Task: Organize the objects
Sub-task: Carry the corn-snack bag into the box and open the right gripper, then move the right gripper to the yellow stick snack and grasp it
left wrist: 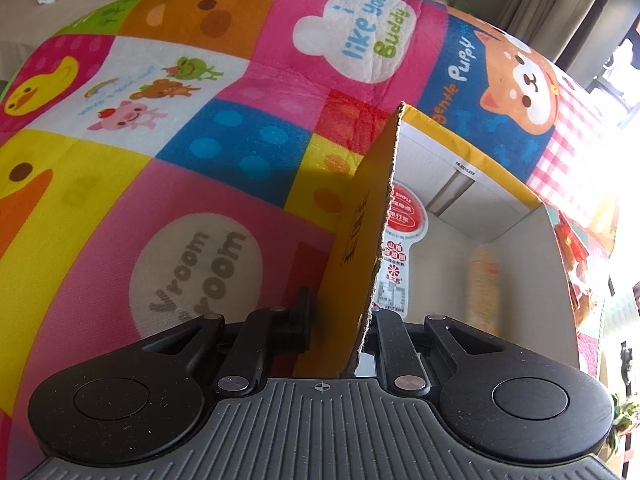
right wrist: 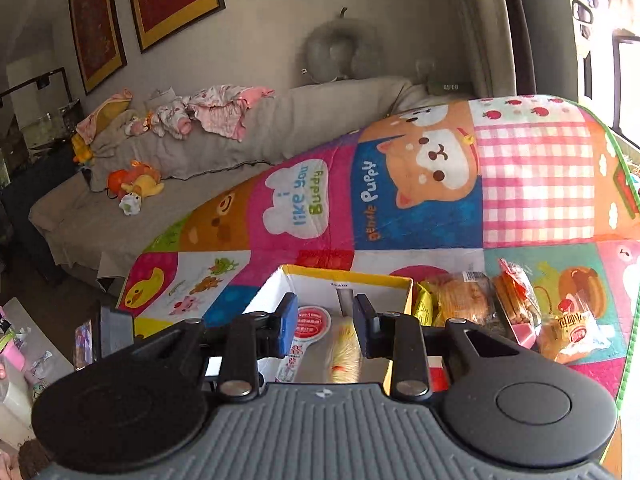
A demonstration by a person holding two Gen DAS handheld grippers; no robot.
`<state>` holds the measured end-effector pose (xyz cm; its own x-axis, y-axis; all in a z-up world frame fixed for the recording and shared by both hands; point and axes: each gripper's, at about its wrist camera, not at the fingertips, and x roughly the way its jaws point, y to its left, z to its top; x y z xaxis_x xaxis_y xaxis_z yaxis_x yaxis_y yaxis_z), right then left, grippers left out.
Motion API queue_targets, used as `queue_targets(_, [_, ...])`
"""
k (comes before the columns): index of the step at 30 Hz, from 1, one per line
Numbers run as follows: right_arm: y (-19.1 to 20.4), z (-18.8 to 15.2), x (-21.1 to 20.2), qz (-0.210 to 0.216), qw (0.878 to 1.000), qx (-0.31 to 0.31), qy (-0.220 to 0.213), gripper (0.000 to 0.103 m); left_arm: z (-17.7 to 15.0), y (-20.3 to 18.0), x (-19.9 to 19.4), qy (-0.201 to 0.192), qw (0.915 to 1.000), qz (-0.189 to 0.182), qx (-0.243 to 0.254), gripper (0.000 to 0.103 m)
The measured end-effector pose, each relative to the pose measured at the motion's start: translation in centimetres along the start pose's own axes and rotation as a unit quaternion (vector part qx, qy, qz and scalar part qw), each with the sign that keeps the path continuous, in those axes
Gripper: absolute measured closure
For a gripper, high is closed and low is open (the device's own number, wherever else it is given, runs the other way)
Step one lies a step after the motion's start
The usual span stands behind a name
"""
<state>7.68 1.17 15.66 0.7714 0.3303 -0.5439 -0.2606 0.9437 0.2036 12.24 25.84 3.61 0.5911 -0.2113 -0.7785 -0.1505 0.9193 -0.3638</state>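
Note:
An open yellow cardboard box [left wrist: 460,152] with white inside walls stands on a colourful play mat [left wrist: 180,160]. My left gripper [left wrist: 340,320] is shut on the box's near side wall [left wrist: 372,220], one finger outside and one inside. A yellowish snack pack [left wrist: 484,284], blurred, lies inside the box. In the right wrist view the same box [right wrist: 348,274] sits below my right gripper [right wrist: 326,320], which hovers above it. Its jaws are nearly together and hold nothing. The snack pack [right wrist: 346,352] shows beneath them.
Several wrapped snacks [right wrist: 464,300] [right wrist: 516,296] [right wrist: 572,332] lie on the mat [right wrist: 536,184] right of the box. A grey sofa [right wrist: 280,120] with clothes and plush toys [right wrist: 136,184] stands beyond the mat. A window is at the far right.

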Motion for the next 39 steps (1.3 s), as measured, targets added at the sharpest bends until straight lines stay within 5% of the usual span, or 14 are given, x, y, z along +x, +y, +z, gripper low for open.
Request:
queue_targets(7, [-4.2, -5.2, -0.9, -0.077, 0.997, -0.007, 0.026, 0.058, 0.1, -0.1, 0.2, 0.001, 0.9998, 0.006, -0.021, 0.088])
queue_targets(15, [-3.3, -10.9, -0.4, -0.026, 0.995, -0.052, 0.082, 0.050, 0.3, -0.2, 0.3, 0.002, 0.9996, 0.011, -0.028, 0.088])
queue_targets(27, [-2.2, -8.9, 4.0, -0.048, 0.995, -0.057, 0.069, 0.051, 1.5, -0.6, 1.3, 0.011, 0.9999, 0.004, 0.013, 0.086])
queue_targets(34, [-8.0, -5.3, 2.7, -0.091, 0.995, -0.007, 0.045, 0.050, 1.8, 0.1, 1.3, 0.005, 0.9998, -0.002, -0.017, 0.086])
queue_targets(39, [-11.0, -3.5, 7.1, -0.028, 0.992, 0.084, 0.088, 0.056, 1.9, 0.5, 1.1, 0.000, 0.9997, 0.002, -0.023, 0.087])
